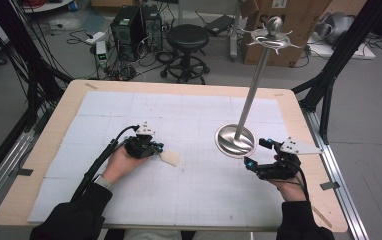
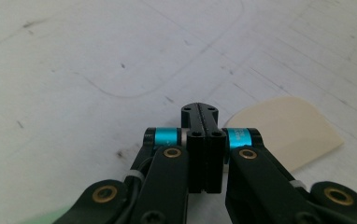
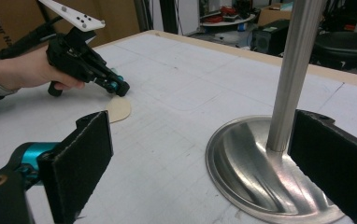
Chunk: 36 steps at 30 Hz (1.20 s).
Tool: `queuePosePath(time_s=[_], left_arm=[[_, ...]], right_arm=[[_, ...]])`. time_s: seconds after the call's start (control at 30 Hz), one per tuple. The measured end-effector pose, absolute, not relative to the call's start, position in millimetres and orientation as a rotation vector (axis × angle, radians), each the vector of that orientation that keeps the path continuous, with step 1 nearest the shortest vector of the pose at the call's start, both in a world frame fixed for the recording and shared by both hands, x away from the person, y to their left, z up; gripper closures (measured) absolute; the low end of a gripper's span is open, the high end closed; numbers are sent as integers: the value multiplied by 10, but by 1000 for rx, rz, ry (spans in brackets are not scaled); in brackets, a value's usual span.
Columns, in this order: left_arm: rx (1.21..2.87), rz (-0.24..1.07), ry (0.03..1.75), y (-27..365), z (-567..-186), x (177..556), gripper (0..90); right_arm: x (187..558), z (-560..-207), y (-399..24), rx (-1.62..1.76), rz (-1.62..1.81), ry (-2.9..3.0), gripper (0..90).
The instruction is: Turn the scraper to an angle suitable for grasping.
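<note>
A flat beige piece lies on the white mat just right of my left gripper. In the left gripper view its black jaws are pressed together with nothing between them, their tip beside the beige piece. A shiny metal stand with a round dished base and a tall pole stands right of centre. My right gripper sits at the base's near right rim, open. Its wide pads frame the base and the pole without touching them. The right gripper view also shows the left gripper by the beige piece.
A white gridded mat covers a wooden table. Beyond the far edge are a black stool, computer towers and cardboard boxes. Black frame posts stand at the table's right side.
</note>
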<state>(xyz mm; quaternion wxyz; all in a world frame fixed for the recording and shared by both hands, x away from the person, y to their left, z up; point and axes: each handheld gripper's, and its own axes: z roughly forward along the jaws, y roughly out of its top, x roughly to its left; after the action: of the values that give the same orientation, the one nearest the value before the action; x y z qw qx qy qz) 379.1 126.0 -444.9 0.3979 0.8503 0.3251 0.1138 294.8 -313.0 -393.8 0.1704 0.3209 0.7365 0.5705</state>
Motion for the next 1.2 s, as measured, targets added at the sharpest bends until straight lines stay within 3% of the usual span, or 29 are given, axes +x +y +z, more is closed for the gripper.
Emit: queuePosePath(time_s=[0.4, 0.63, 0.8, 0.87, 0.93, 1.2], left_arm=[[2185, 220, 765, 1353, -4436, 3342, 900], [2251, 198, 697, 1538, -4392, 3079, 900], [2209, 151, 687, 1728, -4421, 2955, 900], [2180, 236, 718, 1776, -4374, 2931, 900], [2094, 232, 763, 1872, -4298, 2958, 900], [2059, 309, 1012, 2349, -4388, 3146, 900]], right_arm=[[2946, -3936, -3146, 913, 1627, 2091, 56], [2944, -3937, -3141, 908, 1627, 2091, 56], [2948, -3941, -3139, 910, 1629, 2092, 56], [2953, -3944, -3132, 909, 1628, 2096, 55], [2953, -3942, -3131, 908, 1629, 2096, 56], [2962, -3949, -3123, 908, 1629, 2102, 56]])
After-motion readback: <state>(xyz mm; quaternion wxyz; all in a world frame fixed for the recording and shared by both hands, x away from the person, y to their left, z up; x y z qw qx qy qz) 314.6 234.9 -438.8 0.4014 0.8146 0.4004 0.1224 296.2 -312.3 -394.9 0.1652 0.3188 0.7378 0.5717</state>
